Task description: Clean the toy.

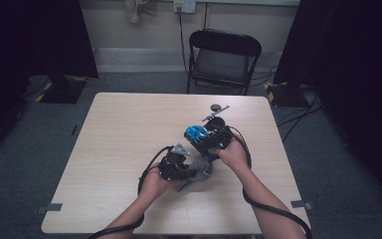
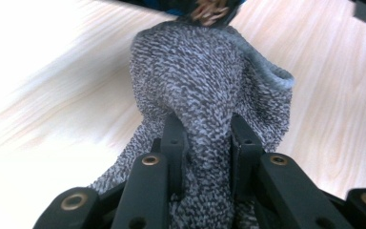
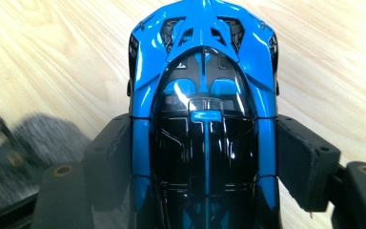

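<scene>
One toy car (image 3: pixel 203 114) and one knitted sock (image 2: pixel 209 100) are in hand on the pale wood-grain desk (image 1: pixel 124 134), a little right of centre in the high view: the car is glossy blue and black with a smooth domed canopy, the sock a soft, speckled grey weave with a ribbed cuff. The right tongs (image 3: pixel 205 164) clasp the car by its flanks, and the left tongs (image 2: pixel 204 143) are clenched on a bunched fold of the sock (its cuff gapes open). Two small dark bits (image 1: pixel 218 110) lie near the desk's far edge, too small to tell apart.
</scene>
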A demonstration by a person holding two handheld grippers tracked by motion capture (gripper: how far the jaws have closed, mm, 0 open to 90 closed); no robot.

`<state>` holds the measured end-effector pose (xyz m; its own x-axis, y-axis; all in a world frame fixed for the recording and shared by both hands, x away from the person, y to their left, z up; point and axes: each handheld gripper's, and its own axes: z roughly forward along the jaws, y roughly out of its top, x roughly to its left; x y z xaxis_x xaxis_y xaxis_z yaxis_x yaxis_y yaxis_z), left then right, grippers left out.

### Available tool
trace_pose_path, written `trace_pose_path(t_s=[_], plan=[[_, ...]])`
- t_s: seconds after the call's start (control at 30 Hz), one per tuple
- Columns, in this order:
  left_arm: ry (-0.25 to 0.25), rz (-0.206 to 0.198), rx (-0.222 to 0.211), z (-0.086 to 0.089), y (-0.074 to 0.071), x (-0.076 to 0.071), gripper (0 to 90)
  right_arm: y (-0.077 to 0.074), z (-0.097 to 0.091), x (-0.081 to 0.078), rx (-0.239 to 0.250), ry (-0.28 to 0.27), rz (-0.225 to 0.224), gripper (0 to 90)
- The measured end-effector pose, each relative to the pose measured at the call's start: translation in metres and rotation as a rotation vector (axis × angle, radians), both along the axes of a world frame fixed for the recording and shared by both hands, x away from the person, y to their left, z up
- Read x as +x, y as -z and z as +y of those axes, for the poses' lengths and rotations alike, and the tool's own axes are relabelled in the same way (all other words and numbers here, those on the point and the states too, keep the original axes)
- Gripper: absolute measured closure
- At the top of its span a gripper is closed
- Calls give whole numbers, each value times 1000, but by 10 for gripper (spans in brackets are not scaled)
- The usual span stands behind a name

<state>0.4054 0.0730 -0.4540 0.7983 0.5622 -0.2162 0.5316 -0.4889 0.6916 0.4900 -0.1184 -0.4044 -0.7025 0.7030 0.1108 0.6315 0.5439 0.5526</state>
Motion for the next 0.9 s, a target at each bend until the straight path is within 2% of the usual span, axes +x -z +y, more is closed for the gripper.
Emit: trace_pose_path(t_s=[0.37,0.57,0.9], plan=[[-105,-27,42,46,-6,14,729,10,-37,6,-43,73,12,285],[-161,-20,56,71,-5,20,728,23,-60,8,-56,125,26,285],[-235,-19,87,100,0,30,728,39,-88,11,-75,187,45,285]])
